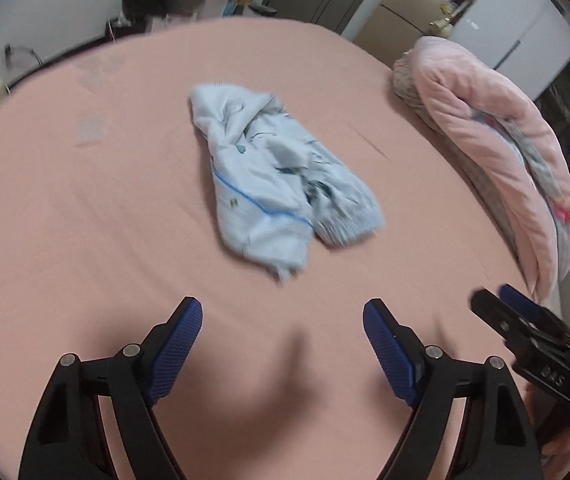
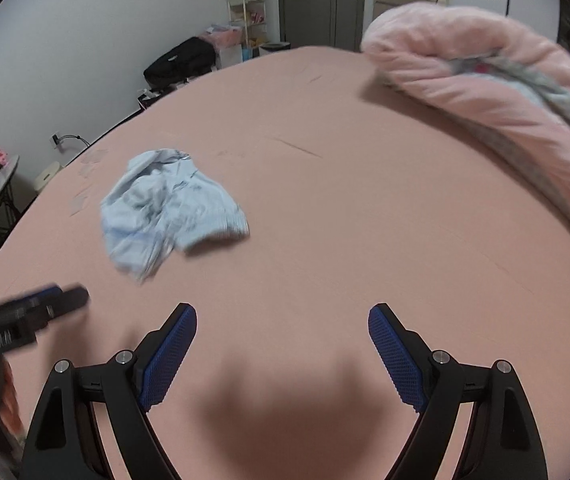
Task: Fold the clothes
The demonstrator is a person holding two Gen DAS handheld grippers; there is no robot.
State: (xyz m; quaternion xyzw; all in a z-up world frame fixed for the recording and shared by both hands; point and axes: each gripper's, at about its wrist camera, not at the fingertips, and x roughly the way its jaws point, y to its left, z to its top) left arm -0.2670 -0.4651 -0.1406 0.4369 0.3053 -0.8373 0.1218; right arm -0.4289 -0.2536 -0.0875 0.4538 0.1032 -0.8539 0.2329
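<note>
Holding both grippers over the pink bed sheet (image 1: 85, 208), we kept the left gripper (image 1: 283, 344) and right gripper (image 2: 282, 344) spread wide, nothing between the fingers. Light-blue garment (image 1: 273, 184) lay crumpled on the sheet, straight ahead of our left gripper, ahead and left of our right one, apart from both. Pink quilt (image 2: 485, 92) was bunched ahead-right of our right gripper.

One crumpled pale-blue garment (image 1: 273, 176) lay at twelve o'clock. One pink quilt (image 1: 497, 156) sat at two o'clock. Two grippers showed.
</note>
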